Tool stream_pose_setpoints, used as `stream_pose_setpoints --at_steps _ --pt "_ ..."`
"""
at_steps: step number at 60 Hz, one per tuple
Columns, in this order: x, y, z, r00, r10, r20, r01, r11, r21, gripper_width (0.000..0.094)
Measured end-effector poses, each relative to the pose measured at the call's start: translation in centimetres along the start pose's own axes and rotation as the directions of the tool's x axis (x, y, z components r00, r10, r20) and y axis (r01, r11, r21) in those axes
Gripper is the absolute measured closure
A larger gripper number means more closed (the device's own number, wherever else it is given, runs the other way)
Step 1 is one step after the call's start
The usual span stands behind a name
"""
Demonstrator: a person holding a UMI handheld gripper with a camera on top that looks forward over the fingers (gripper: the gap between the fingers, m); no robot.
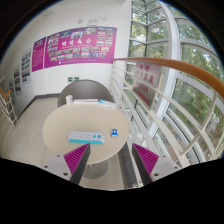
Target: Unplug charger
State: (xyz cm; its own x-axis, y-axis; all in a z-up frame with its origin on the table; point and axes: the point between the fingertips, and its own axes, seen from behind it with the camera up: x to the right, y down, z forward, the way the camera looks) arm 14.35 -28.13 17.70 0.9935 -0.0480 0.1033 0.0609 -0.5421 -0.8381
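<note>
Bright daylight from windows [185, 70]; strong fisheye edge distortion.

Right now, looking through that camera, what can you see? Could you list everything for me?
Round table: one, cream, just ahead of the fingers.
Power strip: one, white with blue marks, lying on the table's near edge, beyond the fingertips.
Charger: one, small and blue, at the strip's end; too small to tell if it is plugged in.
Second round table: one, pale, further back.
Wall posters: a row, magenta and white, on the far wall.
Handrail: one, wooden brown, curving beside the windows.
Windows: a wall of panes, green trees outside.
Gripper: one, black fingers with magenta pads, open, holding nothing.
</note>
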Motion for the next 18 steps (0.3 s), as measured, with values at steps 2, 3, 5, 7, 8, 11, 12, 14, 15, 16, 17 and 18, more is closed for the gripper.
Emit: stream_pose_setpoints --at_steps 2,3,5,7,8,11,12,14,15,16,17,18 --pt "-0.3 0.3 -1.3 1.000 -0.005 -0.004 0.005 1.000 0.008 0.0079" --pt "-0.3 0.5 -1.9 1.000 -0.008 -0.007 0.008 1.000 0.011 0.0079" --pt "-0.5 0.7 -2.9 1.000 -0.012 -0.013 0.012 1.000 0.016 0.0079" --pt "-0.8 1.0 -3.8 1.000 -0.011 -0.015 0.011 1.000 0.018 0.0078" --pt "-0.9 1.1 -4.2 1.000 -0.009 -0.015 0.010 1.000 0.018 0.0078" --pt "-1.1 1.5 -5.5 1.000 -0.012 -0.025 0.013 1.000 0.021 0.0080" --pt "-1.1 1.6 -5.9 1.000 -0.013 -0.028 0.014 1.000 0.021 0.0078" --pt "-1.2 1.8 -6.4 0.999 -0.011 -0.030 0.012 1.000 0.019 0.0076" --pt "-1.3 1.9 -6.6 0.999 -0.010 -0.031 0.011 1.000 0.018 0.0078" --pt "-1.4 2.1 -6.8 0.999 -0.009 -0.032 0.009 1.000 0.017 0.0077" --pt "-1.5 2.1 -7.0 0.999 -0.007 -0.035 0.008 1.000 0.018 0.0077" --pt "-1.5 2.2 -7.2 0.999 -0.004 -0.036 0.005 1.000 0.019 0.0078"
